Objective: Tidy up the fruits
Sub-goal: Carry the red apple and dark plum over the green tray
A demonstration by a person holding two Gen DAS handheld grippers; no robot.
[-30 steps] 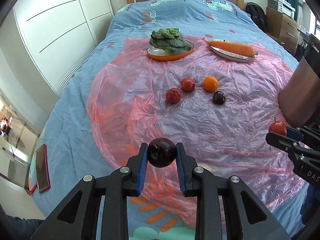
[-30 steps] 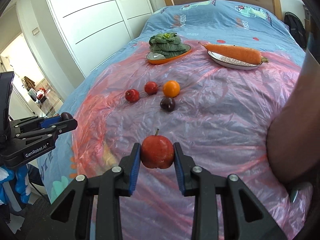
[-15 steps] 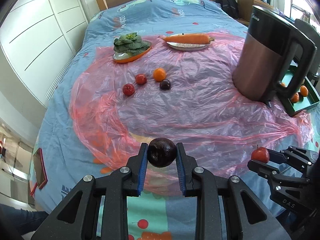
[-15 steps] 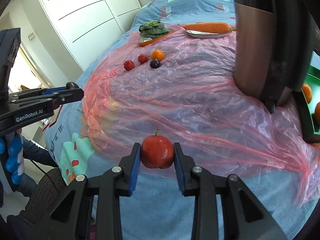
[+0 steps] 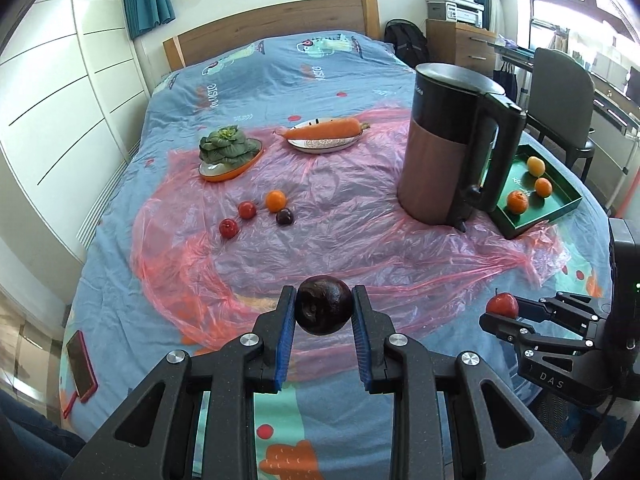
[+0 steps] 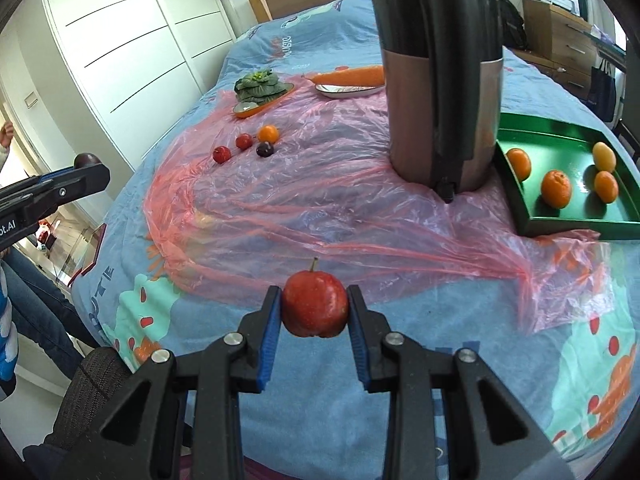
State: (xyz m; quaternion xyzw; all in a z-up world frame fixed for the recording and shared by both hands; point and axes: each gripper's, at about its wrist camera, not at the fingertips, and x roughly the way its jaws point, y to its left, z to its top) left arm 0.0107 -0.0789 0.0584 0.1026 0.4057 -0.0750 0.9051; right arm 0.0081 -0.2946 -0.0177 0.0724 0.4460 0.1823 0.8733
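Tall brown-and-black kettle point(image 6: 440, 80) blocks part of the shallow green tray point(image 6: 560, 216) holding four orange fruits. Left gripper point(image 5: 324, 312) clamps a dark wrinkled purple fruit point(image 5: 324, 310), right gripper point(image 6: 315, 312) clamps a shiny red apple point(image 6: 315, 310), both above the bed's near edge.

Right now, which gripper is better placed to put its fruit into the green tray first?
Right. The right gripper with the red apple is nearer the green tray; the left gripper is farther away.
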